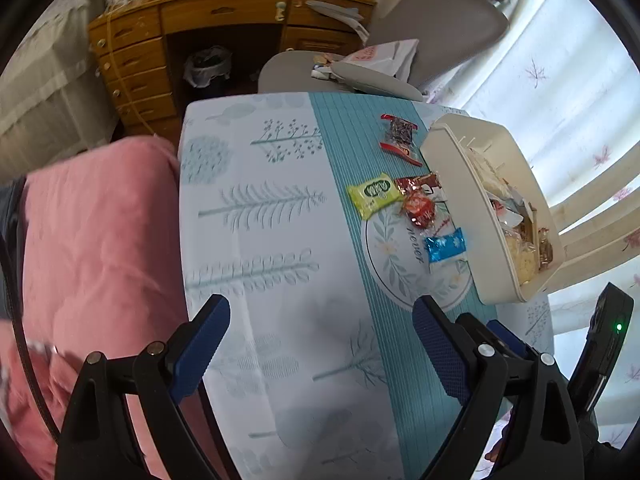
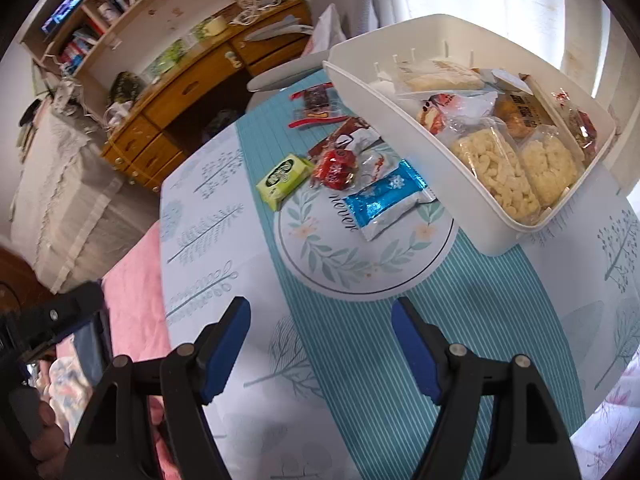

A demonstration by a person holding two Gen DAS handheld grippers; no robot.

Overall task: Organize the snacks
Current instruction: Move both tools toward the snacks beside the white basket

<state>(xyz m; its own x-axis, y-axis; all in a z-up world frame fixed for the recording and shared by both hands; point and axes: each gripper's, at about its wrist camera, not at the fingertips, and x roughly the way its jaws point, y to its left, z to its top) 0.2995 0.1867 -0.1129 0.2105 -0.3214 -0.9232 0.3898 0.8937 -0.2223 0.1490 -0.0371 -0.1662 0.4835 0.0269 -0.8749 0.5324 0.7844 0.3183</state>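
A white bin (image 1: 452, 196) (image 2: 420, 136) holds several snack packs on the patterned table. Loose beside it lie a green pack (image 1: 374, 194) (image 2: 282, 180), a red round candy (image 1: 420, 210) (image 2: 334, 168), a blue-and-white pack (image 1: 446, 245) (image 2: 384, 204), a brown wrapper (image 1: 418, 184) (image 2: 340, 130) and a clear red-edged pack (image 1: 401, 138) (image 2: 316, 106). My left gripper (image 1: 322, 336) is open and empty, above the table short of the snacks. My right gripper (image 2: 320, 340) is open and empty, near the table's front.
A pink blanket (image 1: 100, 248) lies left of the table. A grey chair (image 1: 420, 32) and wooden desk (image 1: 192, 36) stand beyond the far edge. Curtains (image 1: 560, 92) hang at right. The right gripper's body (image 1: 600, 352) shows beside my left.
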